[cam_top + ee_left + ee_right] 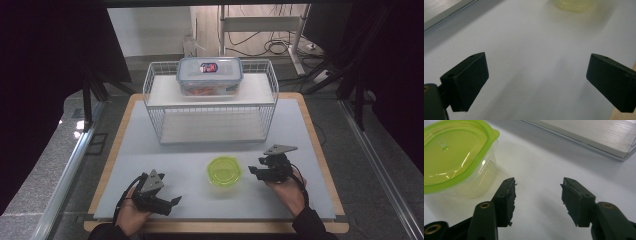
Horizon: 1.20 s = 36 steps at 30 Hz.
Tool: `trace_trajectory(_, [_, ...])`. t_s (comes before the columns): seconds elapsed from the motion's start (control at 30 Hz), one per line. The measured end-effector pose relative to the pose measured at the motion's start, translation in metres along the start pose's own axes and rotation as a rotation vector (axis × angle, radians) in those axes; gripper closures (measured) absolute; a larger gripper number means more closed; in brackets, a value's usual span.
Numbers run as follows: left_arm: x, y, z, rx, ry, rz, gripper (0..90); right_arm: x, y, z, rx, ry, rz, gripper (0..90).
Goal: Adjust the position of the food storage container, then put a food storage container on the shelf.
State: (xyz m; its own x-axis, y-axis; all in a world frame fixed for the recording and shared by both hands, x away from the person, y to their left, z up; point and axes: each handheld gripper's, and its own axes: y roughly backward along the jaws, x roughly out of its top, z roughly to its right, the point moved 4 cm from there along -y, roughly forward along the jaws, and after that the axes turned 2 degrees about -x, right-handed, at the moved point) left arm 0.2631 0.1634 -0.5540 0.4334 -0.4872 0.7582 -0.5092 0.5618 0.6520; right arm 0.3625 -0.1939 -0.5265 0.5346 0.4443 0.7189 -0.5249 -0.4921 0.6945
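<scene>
Two grippers sit low in the high view, one in each of my hands, and neither holds anything. My right gripper [256,170] is at lower right of centre, just beside a small round container with a lime-green lid [224,171], which stands on the pale surface [165,160] at lower centre. In the right gripper view the jaws are spread with bare surface between them, and the container [459,162] fills the upper left, close to the left jaw but apart from it. Its lid looks seated all round, as far as I can tell.

My left gripper [172,201] rests at lower left, well apart from the container. In the left gripper view its jaws stand wide open over bare surface, and a blurred yellow-green edge of the container [574,5] shows at the top.

At upper centre a white wire rack [210,102] carries a larger clear box with a blue-rimmed lid [210,75] on its top shelf; the lower shelf is vacant.

My judgement: the green container is set down and released, or not yet gripped. If it belongs on the rack, that lift is still to do.
</scene>
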Motion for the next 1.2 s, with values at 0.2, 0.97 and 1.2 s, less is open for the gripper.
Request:
trace_trajectory(0.2, [0.000,0.000,0.000,-0.001,0.001,-0.002,4.2,0.004,0.002,-0.001,0.011,-0.001,0.028,35.8])
trace_trajectory(0.97, [0.001,-0.001,0.001,0.005,-0.012,0.005,4.7,0.032,0.002,-0.016,0.205,-0.085,0.043,44.4])
trace_trajectory(1.2, [0.001,-0.001,0.001,0.005,-0.013,0.005,4.7,0.034,-0.013,-0.023,0.273,-0.123,-0.006,55.6])
